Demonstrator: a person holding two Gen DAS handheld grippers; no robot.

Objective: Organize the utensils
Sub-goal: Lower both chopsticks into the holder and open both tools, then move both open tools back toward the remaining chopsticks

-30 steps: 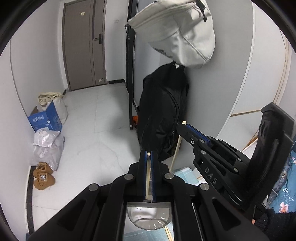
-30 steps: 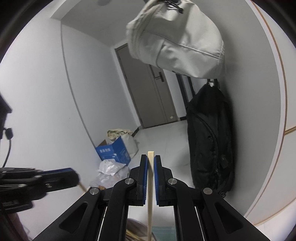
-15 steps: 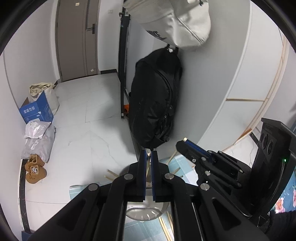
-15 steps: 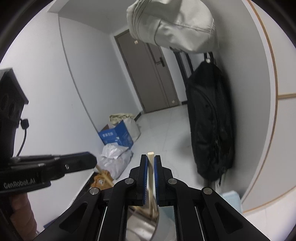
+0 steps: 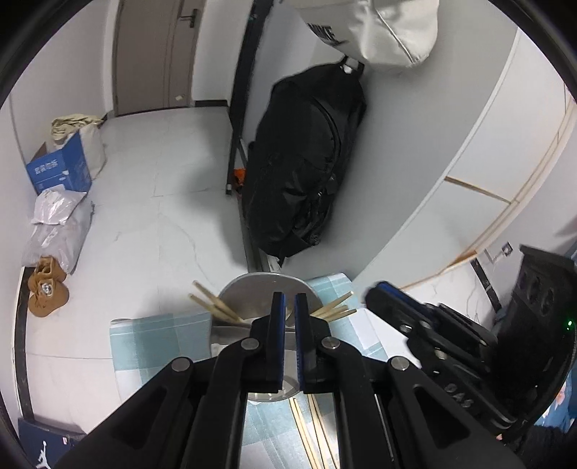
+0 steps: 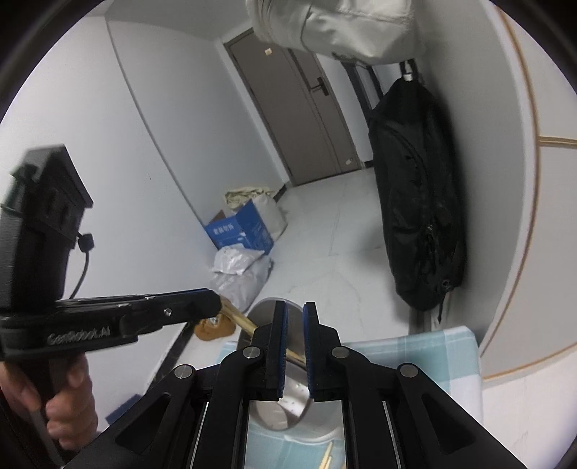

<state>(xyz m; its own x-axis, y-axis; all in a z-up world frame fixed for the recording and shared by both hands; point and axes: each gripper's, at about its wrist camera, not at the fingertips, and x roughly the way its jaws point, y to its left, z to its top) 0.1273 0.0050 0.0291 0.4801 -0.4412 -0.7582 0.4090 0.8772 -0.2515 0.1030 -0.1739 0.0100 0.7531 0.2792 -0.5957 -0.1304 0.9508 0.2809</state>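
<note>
A steel utensil cup (image 5: 252, 279) stands on a blue checked cloth (image 5: 162, 342). Chopsticks (image 5: 212, 305) lean out of it to the left, and more chopsticks (image 5: 335, 306) to the right. My left gripper (image 5: 286, 299) hangs over the cup, its jaws almost together with nothing visible between the pads. My right gripper (image 6: 293, 306) is also over the cup (image 6: 261, 306); its jaws are opening and hold nothing. In the right wrist view a chopstick (image 6: 239, 319) slants into the cup from beside the left gripper (image 6: 211, 303). Loose chopsticks (image 5: 306, 429) lie on the cloth.
A black backpack (image 5: 306, 162) hangs by the wall under a white bag (image 5: 378, 32). On the floor at left sit a blue box (image 5: 59, 169), grey plastic bags (image 5: 57, 231) and brown shoes (image 5: 47, 288). A person's hand (image 6: 61, 397) grips the left tool.
Both grippers tilted down over the cup. The chopstick that stood between each pair of pads is no longer there, and the right jaws have parted.
</note>
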